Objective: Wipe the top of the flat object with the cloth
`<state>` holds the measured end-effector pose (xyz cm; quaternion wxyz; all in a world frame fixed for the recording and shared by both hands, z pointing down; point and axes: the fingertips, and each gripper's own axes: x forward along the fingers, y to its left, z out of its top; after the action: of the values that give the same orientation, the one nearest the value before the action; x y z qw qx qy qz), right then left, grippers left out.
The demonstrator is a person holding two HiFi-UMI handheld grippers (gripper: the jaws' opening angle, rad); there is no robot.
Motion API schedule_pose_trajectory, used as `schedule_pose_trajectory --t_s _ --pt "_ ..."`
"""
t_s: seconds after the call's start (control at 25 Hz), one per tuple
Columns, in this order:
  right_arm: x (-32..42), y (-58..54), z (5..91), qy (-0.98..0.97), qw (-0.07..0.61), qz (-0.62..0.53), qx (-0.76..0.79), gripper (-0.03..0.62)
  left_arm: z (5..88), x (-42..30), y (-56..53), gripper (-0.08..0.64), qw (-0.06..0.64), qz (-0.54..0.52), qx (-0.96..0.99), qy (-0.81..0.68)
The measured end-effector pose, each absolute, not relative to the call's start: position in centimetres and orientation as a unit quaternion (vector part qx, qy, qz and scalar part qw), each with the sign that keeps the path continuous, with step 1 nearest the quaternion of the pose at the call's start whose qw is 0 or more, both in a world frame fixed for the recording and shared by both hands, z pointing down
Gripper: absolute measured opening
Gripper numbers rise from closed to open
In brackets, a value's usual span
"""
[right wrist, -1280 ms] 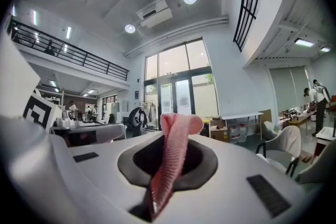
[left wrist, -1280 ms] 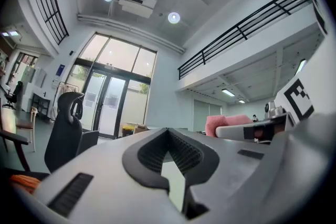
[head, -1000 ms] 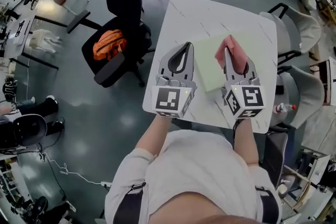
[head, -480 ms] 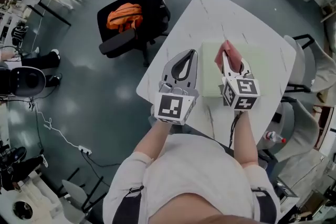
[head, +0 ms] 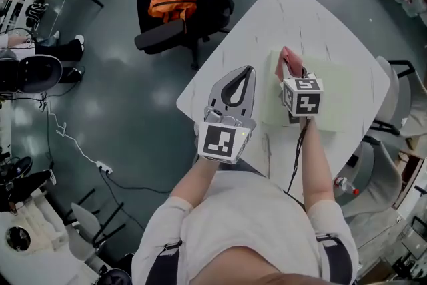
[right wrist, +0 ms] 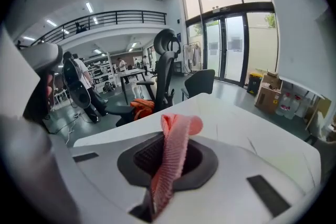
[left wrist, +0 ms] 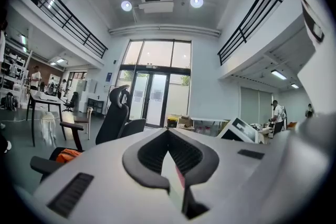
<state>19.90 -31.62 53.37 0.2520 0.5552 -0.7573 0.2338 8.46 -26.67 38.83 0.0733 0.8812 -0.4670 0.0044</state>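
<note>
Right gripper (head: 291,71): jaws shut on the pink cloth (right wrist: 170,160), pinched near its middle, with a folded end standing up past the tips. Left gripper (head: 244,74): jaws closed tip to tip, nothing held, over bare worktop (head: 267,17) just left of the board.

The flat object, a pale green board (head: 340,93), lies flat on the right part of the worktop. In the head view the cloth (head: 288,60) sits at the board's far-left corner. Contact looks likely but is not certain.

Handling, as a judgement: the cloth is light, limp and ribbed. It will bunch and drag, so grip a thick fold and leave plenty trailing to spread on the surface. The board looks thin, stiff and light. It may slide on the smooth worktop, so the free left jaws could pin its left edge.

Versus 1.0 s ago: the cloth has moved from the board's far middle to its left edge. The left gripper stays beside the board, jaws unchanged.
</note>
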Motion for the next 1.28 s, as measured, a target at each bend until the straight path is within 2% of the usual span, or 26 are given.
schedule_pose_trajectory --t_s 0.44,0.8,1.28 --pt "17.8 -33.5 58.1 -0.743 0.378 0.212 0.511 0.031 39.3 8.1 -28.1 0.014 0.085 0.005 0.878 -0.471" --pt "20.3 -33.5 58.2 -0.733 0.385 0.219 0.516 0.031 39.9 10.0 -28.8 0.015 0.084 0.023 0.887 -0.454" --pt "29.4 -31.9 58.7 -0.701 0.374 0.242 0.558 0.031 40.2 13.7 -28.6 0.014 0.084 0.029 0.895 -0.437"
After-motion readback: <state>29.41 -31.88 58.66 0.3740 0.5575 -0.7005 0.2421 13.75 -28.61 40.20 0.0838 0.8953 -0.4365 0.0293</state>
